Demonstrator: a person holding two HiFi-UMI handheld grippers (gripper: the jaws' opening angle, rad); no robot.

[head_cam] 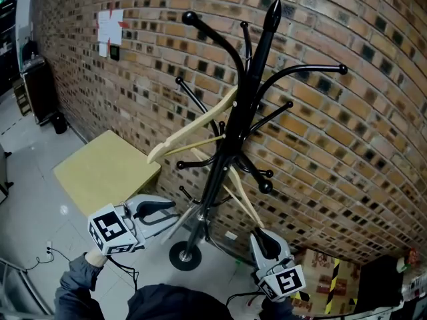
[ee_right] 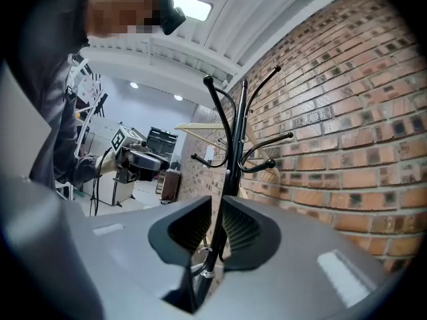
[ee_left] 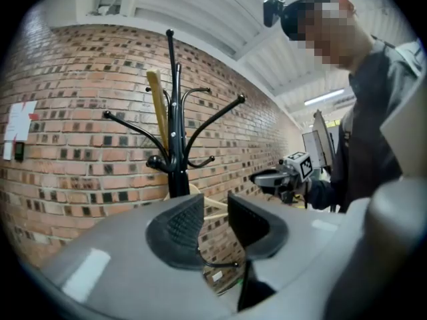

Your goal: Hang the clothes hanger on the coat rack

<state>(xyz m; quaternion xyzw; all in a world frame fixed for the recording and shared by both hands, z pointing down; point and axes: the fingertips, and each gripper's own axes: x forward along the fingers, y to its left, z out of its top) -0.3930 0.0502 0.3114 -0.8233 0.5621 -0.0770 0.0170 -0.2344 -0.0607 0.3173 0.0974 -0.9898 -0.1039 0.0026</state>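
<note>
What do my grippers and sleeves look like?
The left gripper and right gripper are light grey shells with black ribbed pads, each bearing a white cube with black square markers. A black cable trails from the left one. The left sleeve is dark grey.

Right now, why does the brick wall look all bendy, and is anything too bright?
Head view: the wide lens bows the straight brick wall into a bulge, though the coat rack looks sharp. Left gripper view: the corners go black, from the same kind of lens. Right gripper view: the ceiling light glares white.
</note>
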